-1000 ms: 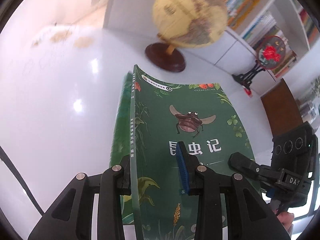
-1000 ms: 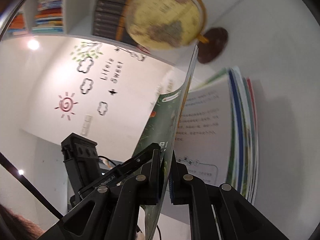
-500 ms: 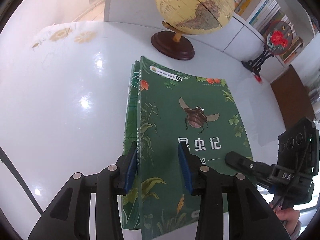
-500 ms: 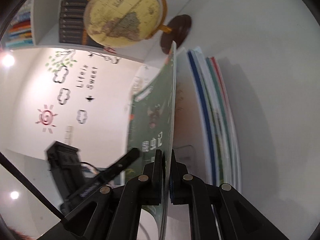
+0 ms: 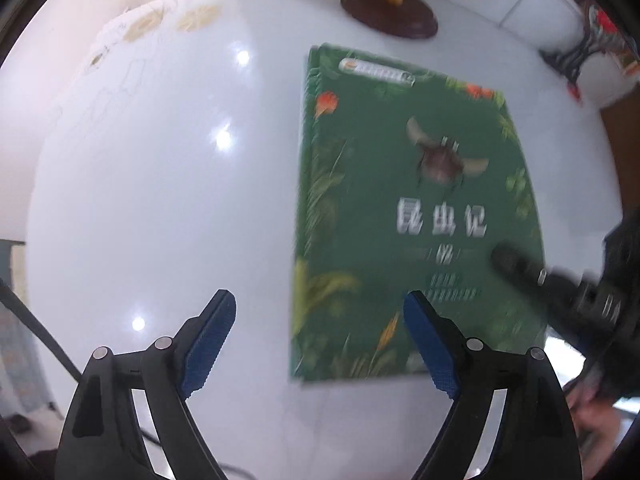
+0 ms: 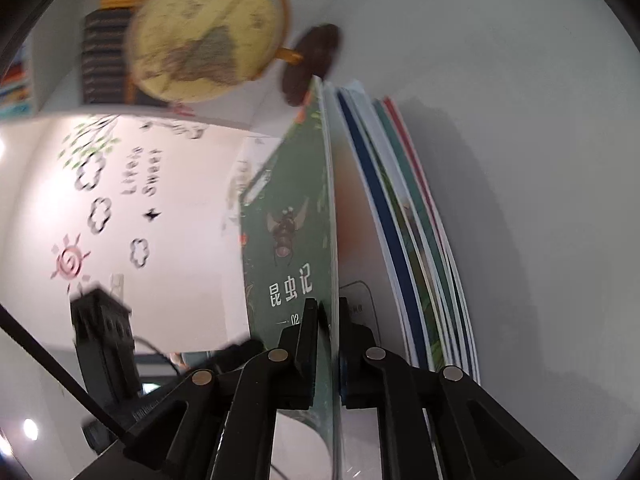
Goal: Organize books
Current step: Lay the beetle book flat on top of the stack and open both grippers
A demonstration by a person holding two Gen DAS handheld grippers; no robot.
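Observation:
A green book with a beetle on its cover (image 5: 416, 208) lies on top of a stack of books on the white table (image 5: 160, 160). My left gripper (image 5: 320, 332) is open and empty, pulled back at the stack's near left corner. My right gripper (image 6: 329, 320) is shut on the green book's front cover (image 6: 292, 232), near its lower right edge, and it also shows in the left wrist view (image 5: 560, 284). The cover is lifted a little off the pages. Under it lie several thin books (image 6: 408, 216) with blue, green and red edges.
A yellow globe (image 6: 208, 40) on a dark wooden base (image 5: 388, 12) stands behind the stack. A black stand with a red ornament (image 5: 580, 48) is at the table's far right. Bookshelves (image 6: 104, 52) line the wall behind.
My left gripper let go of the green book, opened wide and drew back to the left. The book settled flat on the stack. My right gripper stayed shut on the cover.

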